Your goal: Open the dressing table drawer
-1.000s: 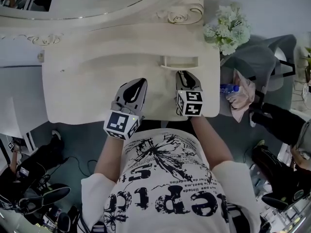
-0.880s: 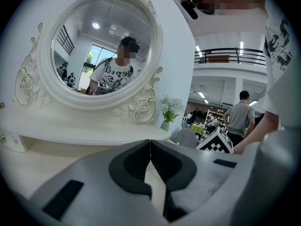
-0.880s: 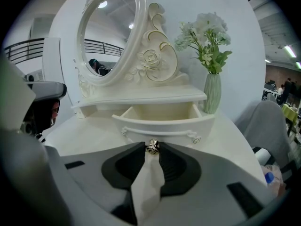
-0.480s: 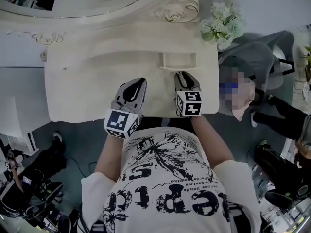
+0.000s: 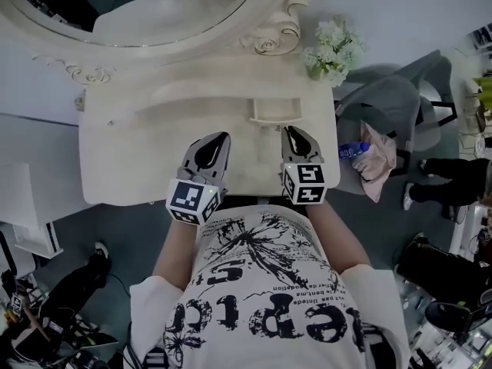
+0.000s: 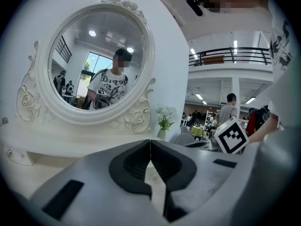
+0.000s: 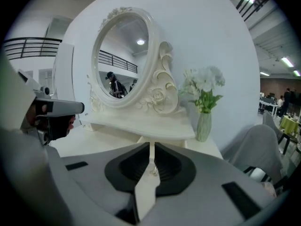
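Note:
The cream dressing table (image 5: 131, 160) has a small drawer (image 5: 270, 111) under its raised shelf, and the drawer front stands out a little from the shelf. My right gripper (image 5: 290, 131) hovers over the table top just right of that drawer and points at it. Its jaws have just been closing and now stand together but for a thin slit, with nothing held (image 7: 151, 147). The left gripper (image 5: 223, 137) hangs over the front middle of the table with its tips touching and nothing between them (image 6: 150, 142).
An oval mirror (image 5: 154, 6) in a carved frame rises at the back. A vase of white flowers (image 5: 329, 48) stands at the back right corner. Right of the table is a grey chair (image 5: 392, 98) with a cloth and a blue bottle (image 5: 355, 149).
The head view has shifted, so the table sits lower and more to the right. Both grippers stay over the table's front part; the right one looks lifted slightly.

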### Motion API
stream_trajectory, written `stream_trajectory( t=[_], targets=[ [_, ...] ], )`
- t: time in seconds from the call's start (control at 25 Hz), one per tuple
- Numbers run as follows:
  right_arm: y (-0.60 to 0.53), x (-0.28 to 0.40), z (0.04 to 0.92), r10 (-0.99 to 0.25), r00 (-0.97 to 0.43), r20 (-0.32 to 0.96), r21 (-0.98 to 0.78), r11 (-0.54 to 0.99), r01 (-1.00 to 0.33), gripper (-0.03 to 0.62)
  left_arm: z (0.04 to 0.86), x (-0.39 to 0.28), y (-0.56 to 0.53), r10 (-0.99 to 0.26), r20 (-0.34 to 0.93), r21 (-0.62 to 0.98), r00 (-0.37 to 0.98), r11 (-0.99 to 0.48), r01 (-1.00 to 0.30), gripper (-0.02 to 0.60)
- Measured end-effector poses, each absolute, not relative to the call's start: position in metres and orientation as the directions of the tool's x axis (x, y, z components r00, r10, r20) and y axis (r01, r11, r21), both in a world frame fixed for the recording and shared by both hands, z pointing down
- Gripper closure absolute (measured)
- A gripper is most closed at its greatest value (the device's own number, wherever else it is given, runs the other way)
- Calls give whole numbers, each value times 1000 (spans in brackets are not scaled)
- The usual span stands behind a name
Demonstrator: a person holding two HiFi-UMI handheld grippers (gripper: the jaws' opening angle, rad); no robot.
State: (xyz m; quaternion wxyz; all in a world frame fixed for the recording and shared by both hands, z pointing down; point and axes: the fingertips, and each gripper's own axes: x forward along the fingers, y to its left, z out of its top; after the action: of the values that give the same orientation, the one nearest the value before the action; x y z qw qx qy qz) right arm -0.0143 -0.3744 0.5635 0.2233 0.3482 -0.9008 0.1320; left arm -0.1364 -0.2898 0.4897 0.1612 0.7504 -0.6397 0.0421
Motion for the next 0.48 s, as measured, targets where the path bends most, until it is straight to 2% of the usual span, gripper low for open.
stream_trajectory(
  t=[0.24, 0.48],
  targets=[
    [-383, -18, 498, -609, -709, 354, -57, 743, -667, 569, 452, -141, -298, -964, 208, 144, 164, -136, -980, 561],
    [-385, -32, 437, -597, -781, 184, 3, 795, -607, 577, 416, -153, -304, -980, 146, 87, 137, -125, -988, 561]
  ],
)
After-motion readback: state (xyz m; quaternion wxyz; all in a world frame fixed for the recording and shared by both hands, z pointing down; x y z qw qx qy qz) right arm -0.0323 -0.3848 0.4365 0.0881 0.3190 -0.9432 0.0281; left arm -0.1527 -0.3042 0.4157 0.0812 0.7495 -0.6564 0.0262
